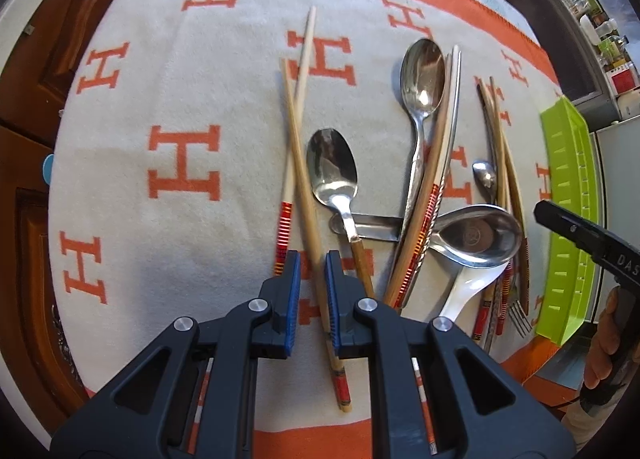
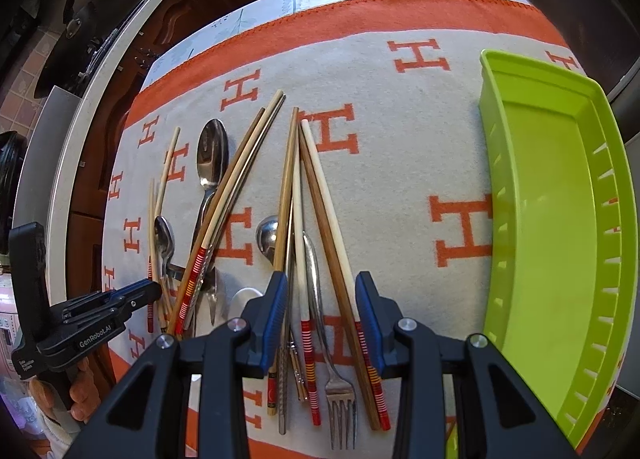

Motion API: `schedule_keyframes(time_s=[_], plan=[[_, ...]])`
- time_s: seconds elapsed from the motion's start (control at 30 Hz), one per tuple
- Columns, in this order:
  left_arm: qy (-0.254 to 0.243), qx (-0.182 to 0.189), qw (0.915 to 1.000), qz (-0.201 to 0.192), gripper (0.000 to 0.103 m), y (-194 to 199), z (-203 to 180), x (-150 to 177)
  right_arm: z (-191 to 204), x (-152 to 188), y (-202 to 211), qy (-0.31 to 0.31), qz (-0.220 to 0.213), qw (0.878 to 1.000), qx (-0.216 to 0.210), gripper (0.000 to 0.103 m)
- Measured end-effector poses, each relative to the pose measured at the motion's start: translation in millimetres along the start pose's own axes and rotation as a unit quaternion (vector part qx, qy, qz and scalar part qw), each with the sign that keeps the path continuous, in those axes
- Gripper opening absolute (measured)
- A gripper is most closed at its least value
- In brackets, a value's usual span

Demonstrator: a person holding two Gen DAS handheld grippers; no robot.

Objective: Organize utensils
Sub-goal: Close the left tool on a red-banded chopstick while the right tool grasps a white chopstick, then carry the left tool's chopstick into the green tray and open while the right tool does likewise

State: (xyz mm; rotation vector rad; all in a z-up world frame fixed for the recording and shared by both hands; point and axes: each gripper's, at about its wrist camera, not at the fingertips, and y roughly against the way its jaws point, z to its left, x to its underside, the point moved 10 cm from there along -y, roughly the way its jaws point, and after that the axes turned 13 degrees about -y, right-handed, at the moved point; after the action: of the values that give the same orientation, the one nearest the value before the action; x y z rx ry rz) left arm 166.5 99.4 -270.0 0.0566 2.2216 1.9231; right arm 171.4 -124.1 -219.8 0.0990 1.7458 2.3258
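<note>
- The left gripper [image 1: 313, 273] is held low over the cloth [image 1: 180, 99]; its jaws stand slightly apart, with one chopstick [image 1: 316, 243] running between the blue pads [image 1: 294, 279]. Pad contact with the chopstick cannot be told.
- A second chopstick [image 1: 298, 99] is crossed over the first, beyond the jaws.
- The right gripper [image 2: 321, 311] is held over a bundle of chopsticks [image 2: 320, 195] and a fork [image 2: 340, 399]; its jaws stand wide apart and nothing is clamped.
- Spoons [image 1: 422, 79] and a ladle [image 1: 476, 235] are piled with further chopsticks between the two grippers, all lying on the cloth.
- The green tray [image 2: 532, 187] is placed at the right edge of the cloth, well apart from the pile. No utensils are seen in it.
</note>
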Motion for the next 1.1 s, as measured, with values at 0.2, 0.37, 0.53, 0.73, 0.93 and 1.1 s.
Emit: schedule_keyframes(time_s=[0.2,0.37,0.53,0.73,0.93,1.1], plan=[[-0.002,-0.014,0.9999,-0.005,0.009,-3.1,-6.8,-5.4,-9.6,-2.6,-10.0,0.008,0.015,0.999,0.026,0.016],[0.011,-0.006,0.9998,-0.012,0.005,-3.4,-6.6,-3.3,-13.2,-4.7,-17.4,0.021,0.02,0.998,0.052,0.011],[0.011,-0.003,0.9998,-0.013,0.005,-3.5,-3.7,-1.8,-14.5,-4.5,-19.3,0.043,0.022,0.996,0.071,0.011],[0.011,-0.005,0.9998,-0.014,0.005,-4.0,-1.9,-1.6,-12.4,-6.1,-21.4,0.064,0.028,0.995,0.071,0.011],[0.018,0.002,0.9998,-0.012,0.005,0.5,6.5,1.2,-7.6,-4.9,-27.0,0.077,0.046,0.994,0.064,0.011],[0.021,0.003,0.9997,-0.013,0.005,1.1,8.2,0.3,-3.4,-5.0,-29.9,0.092,0.038,0.992,0.076,0.01]])
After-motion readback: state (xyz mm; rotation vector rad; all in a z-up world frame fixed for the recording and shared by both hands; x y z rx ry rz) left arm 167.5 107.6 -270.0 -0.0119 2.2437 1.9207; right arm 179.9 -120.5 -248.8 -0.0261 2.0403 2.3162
